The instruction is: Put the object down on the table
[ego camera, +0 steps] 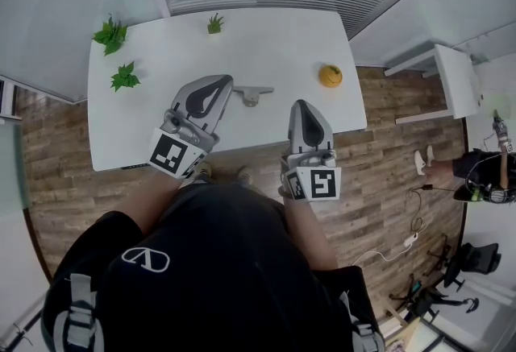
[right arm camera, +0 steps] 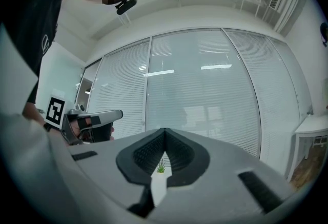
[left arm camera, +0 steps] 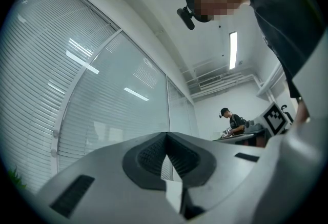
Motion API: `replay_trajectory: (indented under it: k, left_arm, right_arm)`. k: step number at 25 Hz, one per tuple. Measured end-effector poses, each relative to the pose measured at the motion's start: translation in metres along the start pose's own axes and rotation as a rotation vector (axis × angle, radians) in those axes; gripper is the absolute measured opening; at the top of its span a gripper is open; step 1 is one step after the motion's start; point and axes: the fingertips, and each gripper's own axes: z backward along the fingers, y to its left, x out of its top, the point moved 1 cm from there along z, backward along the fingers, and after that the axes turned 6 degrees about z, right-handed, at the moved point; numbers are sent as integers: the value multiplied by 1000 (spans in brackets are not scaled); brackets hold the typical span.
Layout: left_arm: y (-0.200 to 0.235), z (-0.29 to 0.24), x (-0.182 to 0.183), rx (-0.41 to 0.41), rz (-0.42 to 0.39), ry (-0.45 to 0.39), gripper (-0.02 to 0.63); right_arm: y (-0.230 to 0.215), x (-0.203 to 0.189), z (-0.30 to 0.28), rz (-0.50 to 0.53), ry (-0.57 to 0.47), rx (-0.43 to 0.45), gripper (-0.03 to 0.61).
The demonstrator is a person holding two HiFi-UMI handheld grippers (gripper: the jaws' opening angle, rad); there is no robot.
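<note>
Two closed: left gripper [ego camera: 225,84], right gripper [ego camera: 300,105]; shirt emblem [ego camera: 145,259], maybe brand logo.

Handheld grippers, pair: both closed, nothing gripped.
Left gripper [ego camera: 219,86] is angled forward and to the right, its fingers [left arm camera: 148,155] pressed together at the tips. Right gripper [ego camera: 300,105] is pointed straight ahead, its fingers [right arm camera: 179,153] likewise met. Both are carried on bare forearms [ego camera: 149,197] before the torso [ego camera: 218,262], apart from each other.
</note>
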Motion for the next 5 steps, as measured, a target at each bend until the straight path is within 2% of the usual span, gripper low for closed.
replay_trajectory:
  k: [5]
  left_arm:
    - [2, -4, 9, 3, -8, -36, 5]
  right_arm:
    - [-1, 1, -3, 2, 2, -3, 5]
